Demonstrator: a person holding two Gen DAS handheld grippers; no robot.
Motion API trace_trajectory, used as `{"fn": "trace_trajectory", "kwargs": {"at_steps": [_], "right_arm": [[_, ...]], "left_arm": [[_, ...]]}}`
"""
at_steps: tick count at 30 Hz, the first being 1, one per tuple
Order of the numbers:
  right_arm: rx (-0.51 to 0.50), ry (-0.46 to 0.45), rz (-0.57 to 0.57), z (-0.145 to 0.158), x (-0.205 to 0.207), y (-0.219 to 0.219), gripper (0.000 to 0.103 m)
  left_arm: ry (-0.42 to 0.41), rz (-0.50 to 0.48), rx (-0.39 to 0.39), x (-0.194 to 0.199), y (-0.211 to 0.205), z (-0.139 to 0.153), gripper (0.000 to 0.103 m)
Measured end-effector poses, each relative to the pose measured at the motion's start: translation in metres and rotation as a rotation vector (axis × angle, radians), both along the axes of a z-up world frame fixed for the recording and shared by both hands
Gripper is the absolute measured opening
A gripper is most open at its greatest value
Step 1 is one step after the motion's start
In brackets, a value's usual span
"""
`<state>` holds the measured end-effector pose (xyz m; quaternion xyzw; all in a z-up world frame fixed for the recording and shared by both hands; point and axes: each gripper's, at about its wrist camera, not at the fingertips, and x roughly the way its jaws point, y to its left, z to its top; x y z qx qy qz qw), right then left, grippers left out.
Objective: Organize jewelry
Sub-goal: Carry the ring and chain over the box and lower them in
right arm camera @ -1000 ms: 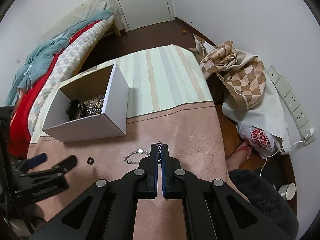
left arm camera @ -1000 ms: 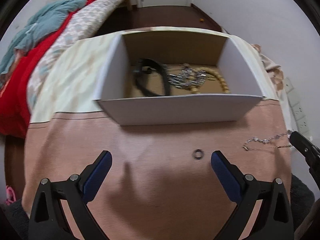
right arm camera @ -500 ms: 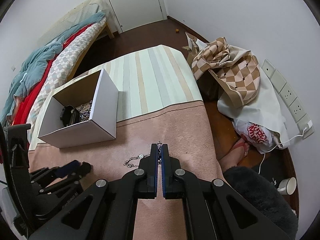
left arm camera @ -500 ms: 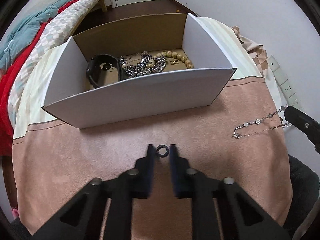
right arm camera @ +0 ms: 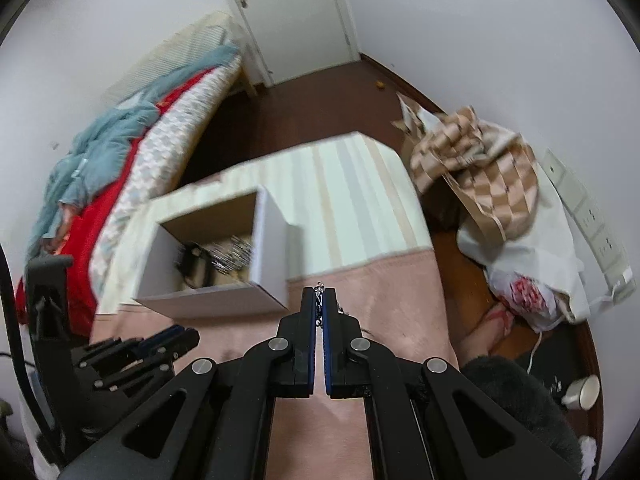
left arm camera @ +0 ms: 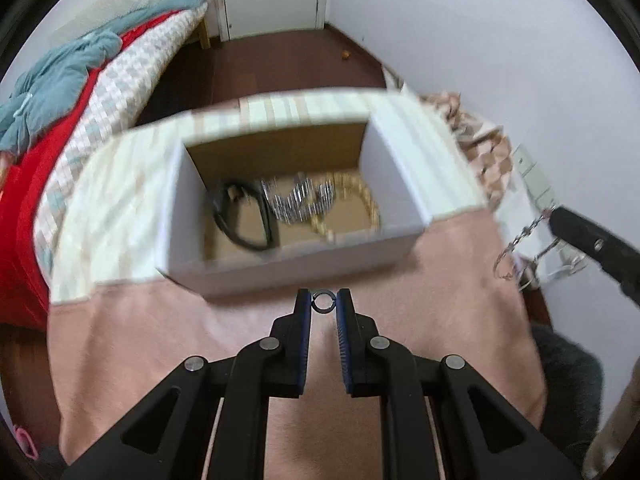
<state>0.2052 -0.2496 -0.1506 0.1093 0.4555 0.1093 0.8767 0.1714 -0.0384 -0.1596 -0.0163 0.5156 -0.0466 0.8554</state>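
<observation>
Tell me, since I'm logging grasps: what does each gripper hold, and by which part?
Left gripper: small dark ring, pinched across its sides. Right gripper: silver chain, clamped at one end, the rest dangling.

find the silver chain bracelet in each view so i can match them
Left wrist: silver chain bracelet dangles at right edge from the right tongs.
Right wrist: centre, pinched between the tongs, mostly hidden.
Shared landmark: white box of jewelry.

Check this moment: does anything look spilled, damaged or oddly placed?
Nothing stands out. The left gripper pinches a small dark ring, the right gripper a silver chain that hangs free, and the white box sits upright with jewelry inside.
</observation>
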Motion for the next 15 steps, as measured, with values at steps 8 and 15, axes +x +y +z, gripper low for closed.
{"fn": "trace_trajectory", "kwargs": {"at_steps": [8,15], "right_arm": [[0.057,-0.088,0.115,0.062,0.031,0.032,0.003],[0.008,-0.046,0.205,0.05,0.08,0.079,0.003]], "left_arm": [[-0.07,0.021,-0.045,0.044,0.04,0.061,0.01],[0.038,0.059,-0.106,0.085,0.067,0.033,0.01]]}}
